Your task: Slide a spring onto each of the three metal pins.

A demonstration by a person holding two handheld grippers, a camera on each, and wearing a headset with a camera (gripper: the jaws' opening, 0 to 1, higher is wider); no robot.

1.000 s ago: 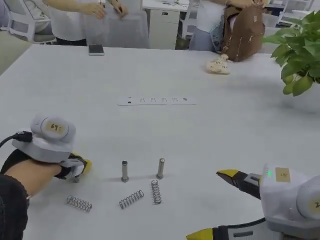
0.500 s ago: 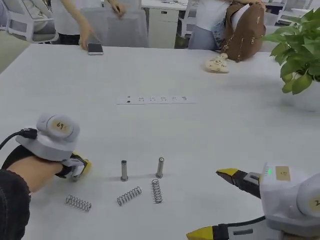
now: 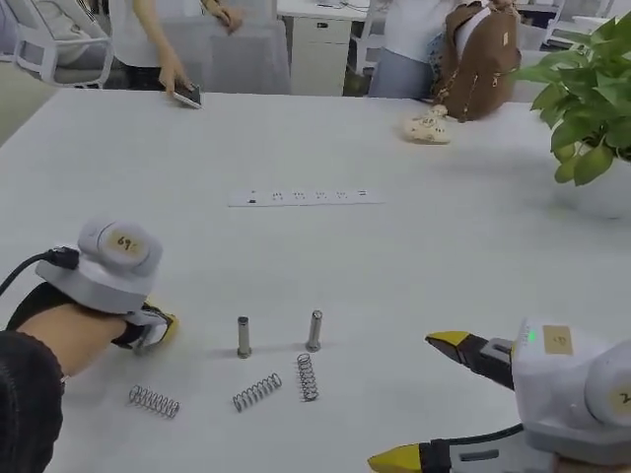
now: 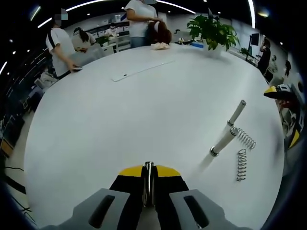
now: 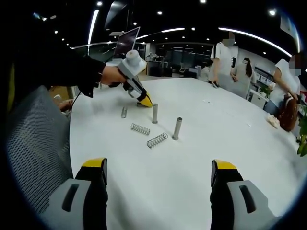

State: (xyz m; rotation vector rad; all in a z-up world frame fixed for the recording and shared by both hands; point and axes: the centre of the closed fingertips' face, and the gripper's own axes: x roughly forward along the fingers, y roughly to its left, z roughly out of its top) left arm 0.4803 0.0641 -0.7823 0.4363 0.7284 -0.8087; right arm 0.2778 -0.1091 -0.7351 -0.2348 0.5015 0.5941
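On the white table [image 3: 394, 256], left claw [image 4: 148, 168] pinches a cylindrical metal pin [image 4: 149, 188]; right claw [image 5: 159, 165] gapes

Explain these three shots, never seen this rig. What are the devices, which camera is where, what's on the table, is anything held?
There is no robot here. A person holds a hand-held gripper with two jaws in each hand and wears a camera headset. The rectangular picture comes from that headset and looks down at the white table. The two round pictures come from fisheye cameras, one riding on each gripper and looking forward along its jaws.

The left hand-held gripper is shut on a metal pin. The right hand-held gripper is open and holds nothing.

Two more pins stand upright on the table. Three springs lie near them, none on a pin yet. Farther back are a power strip and a potted plant.
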